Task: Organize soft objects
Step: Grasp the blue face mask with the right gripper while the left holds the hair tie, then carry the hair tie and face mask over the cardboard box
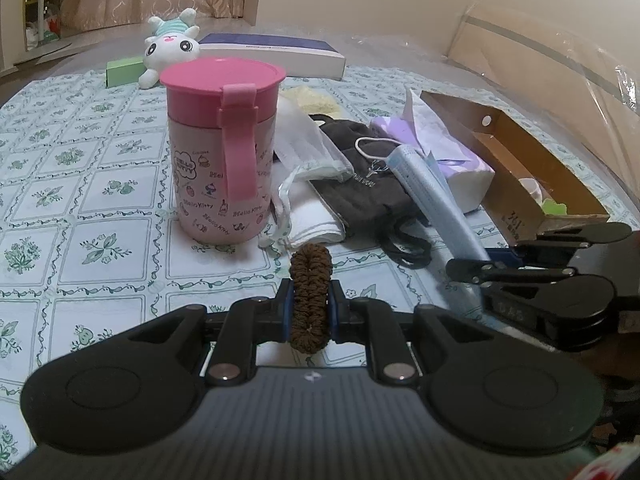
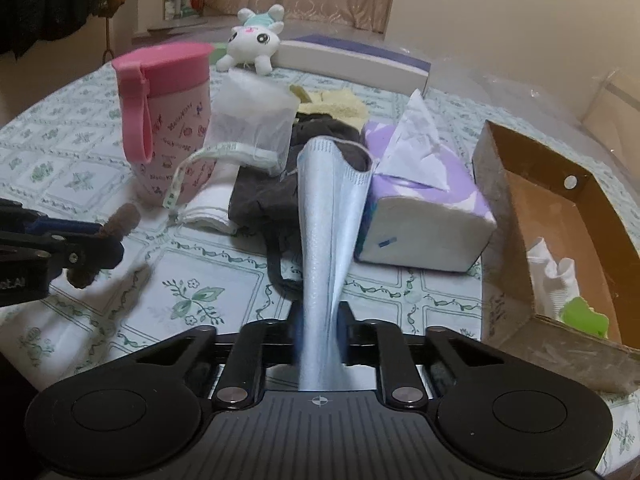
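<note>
Over the floral tablecloth (image 1: 100, 208), left gripper (image 1: 311, 304) clamped on brown scrunchie (image 1: 311, 300), held upright. Right gripper (image 2: 320, 320) pinched on blue face mask (image 2: 328, 216), lifted beside purple tissue pack (image 2: 424, 216). Cardboard box (image 2: 516, 168) holds white cloth (image 2: 552, 276) and green item (image 2: 584, 316), clearer in right view. Pink cup (image 1: 220, 152) lidded, contents hidden.

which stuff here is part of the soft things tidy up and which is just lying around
Part of the job:
- brown scrunchie in the left tongs
- blue face mask in the right tongs
- cardboard box
- dark cloth
- plush toy

Lying about:
- pink cup
- tissue pack
- flat white box
</note>
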Demonstrator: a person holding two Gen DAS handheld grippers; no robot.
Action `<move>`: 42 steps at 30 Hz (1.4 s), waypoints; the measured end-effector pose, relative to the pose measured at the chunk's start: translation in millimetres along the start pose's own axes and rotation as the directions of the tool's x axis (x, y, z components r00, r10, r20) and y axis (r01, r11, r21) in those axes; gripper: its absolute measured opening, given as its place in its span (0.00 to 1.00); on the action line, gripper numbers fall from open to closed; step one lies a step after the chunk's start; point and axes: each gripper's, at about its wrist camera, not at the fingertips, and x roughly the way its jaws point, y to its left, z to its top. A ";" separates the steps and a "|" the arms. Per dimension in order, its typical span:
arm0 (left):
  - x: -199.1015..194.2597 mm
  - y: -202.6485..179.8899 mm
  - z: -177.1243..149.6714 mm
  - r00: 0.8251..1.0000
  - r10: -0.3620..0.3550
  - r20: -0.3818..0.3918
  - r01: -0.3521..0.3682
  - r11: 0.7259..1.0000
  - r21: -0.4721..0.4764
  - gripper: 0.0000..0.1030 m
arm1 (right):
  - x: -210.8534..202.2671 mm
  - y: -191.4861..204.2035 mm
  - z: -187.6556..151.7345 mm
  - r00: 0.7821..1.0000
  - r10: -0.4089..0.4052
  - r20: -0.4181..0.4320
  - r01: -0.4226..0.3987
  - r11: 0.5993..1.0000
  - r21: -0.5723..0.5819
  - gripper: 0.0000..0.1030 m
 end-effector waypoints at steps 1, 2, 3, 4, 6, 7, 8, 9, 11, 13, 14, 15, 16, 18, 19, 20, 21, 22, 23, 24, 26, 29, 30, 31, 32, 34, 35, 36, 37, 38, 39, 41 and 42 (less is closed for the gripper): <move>-0.8 -0.7 0.4 1.000 0.000 0.001 0.000 1.000 0.001 0.15 | -3.9 -1.0 0.2 1.000 0.005 0.006 -0.005 1.000 0.008 0.06; -2.0 -1.8 0.6 1.000 -0.001 0.004 0.001 1.000 0.003 0.15 | -7.9 -2.2 0.5 1.000 0.009 0.013 -0.010 1.000 0.018 0.04; -3.5 -3.1 0.9 1.000 -0.002 0.007 0.002 1.000 0.004 0.15 | -11.6 -3.1 0.6 1.000 0.010 0.021 -0.010 1.000 0.022 0.03; -4.9 -4.4 1.3 1.000 -0.003 0.010 0.003 1.000 0.005 0.15 | -15.7 -4.2 1.1 1.000 0.011 0.028 -0.012 1.000 0.027 0.03; -7.8 -7.2 1.7 1.000 -0.009 0.016 0.009 1.000 0.006 0.15 | -25.1 -7.3 2.7 0.999 0.015 0.047 -0.017 0.999 0.043 0.02; -9.2 -8.6 2.1 1.000 -0.012 0.018 0.012 1.000 0.006 0.15 | -29.2 -8.2 3.5 0.998 0.015 0.056 -0.018 0.999 0.046 0.02; -10.7 -10.1 2.4 1.000 -0.014 0.021 0.014 1.000 0.007 0.15 | -33.2 -9.2 4.0 0.998 0.016 0.065 -0.020 0.999 0.051 0.02; -12.4 -11.7 2.7 1.000 -0.016 0.025 0.016 1.000 0.008 0.15 | -37.5 -10.4 4.6 0.997 0.021 0.072 -0.025 0.998 0.057 0.02; -15.6 -14.4 3.3 0.999 -0.021 0.031 0.021 1.000 0.009 0.15 | -43.9 -12.2 6.4 0.996 0.029 0.082 -0.035 0.997 0.068 0.02; -18.6 -17.6 4.3 0.999 -0.026 0.037 0.025 1.000 0.012 0.15 | -50.6 -13.2 7.2 0.995 0.038 0.093 -0.045 0.996 0.076 0.02; -20.1 -19.3 4.9 0.999 -0.027 0.039 0.026 1.000 0.014 0.15 | -54.2 -13.4 7.5 0.994 0.041 0.098 -0.049 0.996 0.080 0.02; -21.3 -20.9 5.6 0.999 -0.029 0.041 0.028 0.999 0.016 0.15 | -56.8 -13.9 8.0 0.994 0.045 0.102 -0.054 0.995 0.084 0.02; -22.4 -22.5 6.4 0.999 -0.030 0.043 0.029 0.999 0.019 0.15 | -59.5 -14.6 8.2 0.993 0.049 0.105 -0.059 0.994 0.089 0.02; -24.0 -26.1 8.4 0.998 -0.034 0.045 0.033 0.999 0.023 0.15 | -63.8 -16.4 8.0 0.992 0.055 0.110 -0.066 0.993 0.099 0.02; -24.4 -28.1 9.5 0.998 -0.038 0.045 0.037 0.999 0.022 0.15 | -65.7 -17.6 7.6 0.992 0.056 0.112 -0.067 0.992 0.102 0.02; -24.5 -29.1 10.9 0.998 -0.043 0.045 0.042 0.999 0.020 0.15 | -68.1 -18.6 6.6 0.992 0.055 0.114 -0.067 0.992 0.107 0.02; -24.5 -30.8 11.9 0.998 -0.048 0.044 0.047 0.999 0.017 0.15 | -69.8 -20.3 6.3 0.992 0.055 0.116 -0.068 0.991 0.112 0.02; -24.1 -32.9 13.2 0.998 -0.052 0.042 0.052 0.999 0.015 0.15 | -71.7 -22.1 5.8 0.992 0.053 0.118 -0.067 0.991 0.117 0.02; -23.4 -35.3 14.5 0.998 -0.057 0.041 0.057 0.998 0.016 0.15 | -73.8 -24.4 5.1 0.991 0.051 0.120 -0.065 0.990 0.121 0.02; -22.6 -37.6 15.7 0.997 -0.062 0.041 0.062 0.998 0.019 0.15 | -76.1 -26.8 4.8 0.991 0.046 0.123 -0.062 0.990 0.125 0.02; -21.3 -44.2 19.2 0.996 -0.078 0.042 0.077 0.997 0.024 0.15 | -80.6 -32.8 4.0 0.991 0.036 0.130 -0.054 0.990 0.133 0.02; -18.0 -56.2 25.6 0.993 -0.107 0.042 0.106 0.994 0.038 0.15 | -88.5 -43.8 4.3 0.990 0.018 0.143 -0.039 0.988 0.146 0.02; -16.5 -61.1 28.3 0.992 -0.116 0.043 0.114 0.992 0.047 0.15 | -92.0 -48.7 4.7 0.989 0.010 0.149 -0.033 0.988 0.153 0.02; -14.9 -66.5 31.3 0.991 -0.125 0.044 0.122 0.991 0.057 0.15 | -95.1 -53.1 5.0 0.988 0.002 0.155 -0.027 0.987 0.157 0.02; -13.0 -72.4 34.6 0.990 -0.135 0.044 0.132 0.989 0.068 0.15 | -98.5 -58.2 5.3 0.987 -0.010 0.161 -0.016 0.987 0.162 0.02; -9.7 -84.2 40.6 0.987 -0.156 0.047 0.152 0.985 0.088 0.15 | -103.7 -69.2 5.8 0.985 -0.032 0.169 0.002 0.985 0.173 0.02; -7.7 -90.9 43.9 0.984 -0.169 0.048 0.164 0.982 0.098 0.15 | -106.0 -75.6 6.1 0.984 -0.043 0.172 0.011 0.983 0.181 0.02; -5.4 -97.4 47.1 0.983 -0.180 0.048 0.174 0.979 0.109 0.15 | -108.2 -82.5 6.3 0.983 -0.054 0.174 0.020 0.982 0.189 0.02; -3.3 -104.6 50.3 0.981 -0.191 0.047 0.184 0.976 0.120 0.15 | -110.3 -88.7 6.3 0.982 -0.065 0.176 0.030 0.980 0.196 0.02; -0.2 -112.0 53.9 0.978 -0.202 0.046 0.194 0.972 0.131 0.15 | -112.3 -94.7 6.0 0.981 -0.076 0.178 0.039 0.979 0.202 0.02; 2.6 -118.2 56.9 0.976 -0.212 0.043 0.204 0.969 0.140 0.15 | -114.2 -101.8 6.2 0.980 -0.089 0.180 0.051 0.977 0.209 0.02; 9.3 -131.6 63.8 0.973 -0.228 0.032 0.221 0.963 0.153 0.15 | -116.9 -116.0 6.8 0.977 -0.111 0.182 0.070 0.973 0.220 0.02; 13.3 -138.1 67.7 0.970 -0.240 0.026 0.234 0.960 0.155 0.15 | -117.7 -123.9 7.0 0.976 -0.120 0.180 0.077 0.970 0.229 0.02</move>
